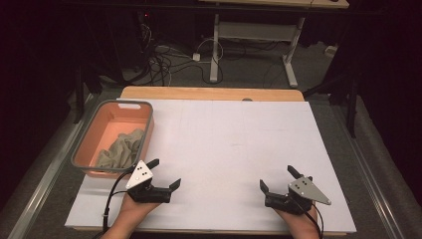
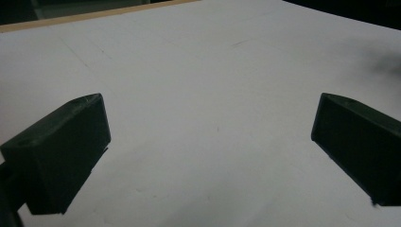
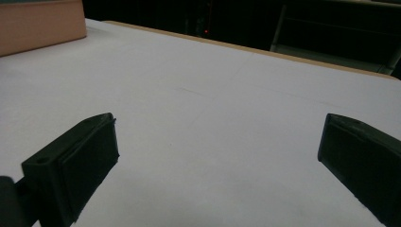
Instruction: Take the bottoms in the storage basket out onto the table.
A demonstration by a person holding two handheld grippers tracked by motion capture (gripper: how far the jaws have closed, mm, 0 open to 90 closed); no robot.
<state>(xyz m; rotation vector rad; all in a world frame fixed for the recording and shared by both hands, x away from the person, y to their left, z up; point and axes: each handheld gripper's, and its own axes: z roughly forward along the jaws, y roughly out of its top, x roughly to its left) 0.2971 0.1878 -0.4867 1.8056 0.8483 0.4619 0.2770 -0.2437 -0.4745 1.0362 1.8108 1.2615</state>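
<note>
Sitting at the white table's left edge, an orange bin holds a crumpled grey cloth. Just beside its near corner rests the left gripper, jaws spread wide and empty. Well apart to the right, the right gripper likewise gapes, holding nothing.

Two tongs rest at the worktop's near edge: the left tongs near the left corner and the right tongs toward the right corner, each with two black jaws spread wide and nothing between them. Each carries one grey three-cornered plate. One worktop is covered by one white sheet. One orange basket with a grey rim sits at its left edge, holding one crumpled grey cloth.
</note>
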